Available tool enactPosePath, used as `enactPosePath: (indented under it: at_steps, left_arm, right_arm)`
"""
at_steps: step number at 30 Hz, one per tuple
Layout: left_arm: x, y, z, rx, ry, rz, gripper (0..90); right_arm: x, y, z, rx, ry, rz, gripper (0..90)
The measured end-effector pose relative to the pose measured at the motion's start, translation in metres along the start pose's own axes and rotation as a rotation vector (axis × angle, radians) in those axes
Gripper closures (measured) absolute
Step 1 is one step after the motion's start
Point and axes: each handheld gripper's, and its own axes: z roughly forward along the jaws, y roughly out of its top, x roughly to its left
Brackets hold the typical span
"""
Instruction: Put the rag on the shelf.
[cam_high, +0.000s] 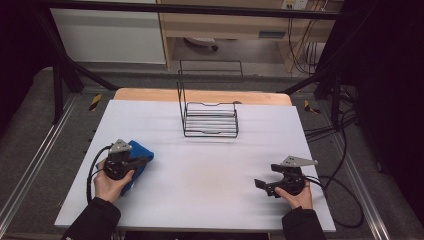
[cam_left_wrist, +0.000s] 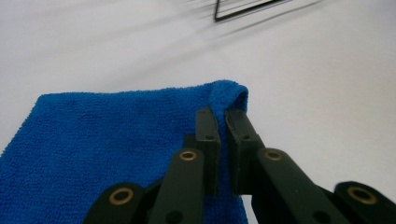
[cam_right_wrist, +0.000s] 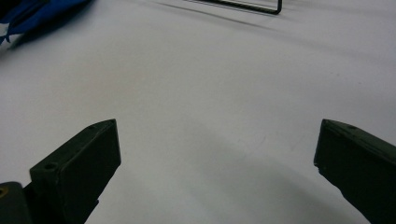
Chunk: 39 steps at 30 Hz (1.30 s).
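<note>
High view: a blue terry cloth (cam_high: 139, 152) is seen at the white table's (cam_high: 200, 170) left, under the left gripper (cam_high: 137, 162); a black wire rack (cam_high: 210, 120) stands behind.

Left gripper view: a raised cloth fold (cam_left_wrist: 229, 95) is pinched between nearly closed jaws.

Right gripper view: the right gripper (cam_right_wrist: 217, 158) is held wide apart, empty.

Blue towel (cam_high: 139, 156) partly hidden under left gripper (cam_high: 142, 161).

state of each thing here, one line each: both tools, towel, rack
left tool: shut on the blue towel, pinching a raised fold at its edge
right tool: open, jaws wide apart, nothing between them
blue towel: lying on the white table, one fold lifted
wire rack: standing at the table's far side, nothing in it
</note>
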Motion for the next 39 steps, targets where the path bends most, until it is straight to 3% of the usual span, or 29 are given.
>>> enactPosePath:
  at_steps: [21,29,39]
  left_arm:
    - [-0.075,0.007,0.029,0.019,-0.123,0.062,84.3]
    - [-0.105,0.008,0.040,0.030,-0.168,0.103,84.3]
    - [-0.127,0.004,0.051,0.054,-0.203,0.145,84.0]
  right_arm:
    - [0.000,0.000,0.001,0.005,-0.006,-0.001,1.1]
    - [0.000,0.000,0.001,0.008,-0.009,-0.004,1.1]
    - [0.000,0.000,0.001,0.010,-0.012,-0.002,1.1]
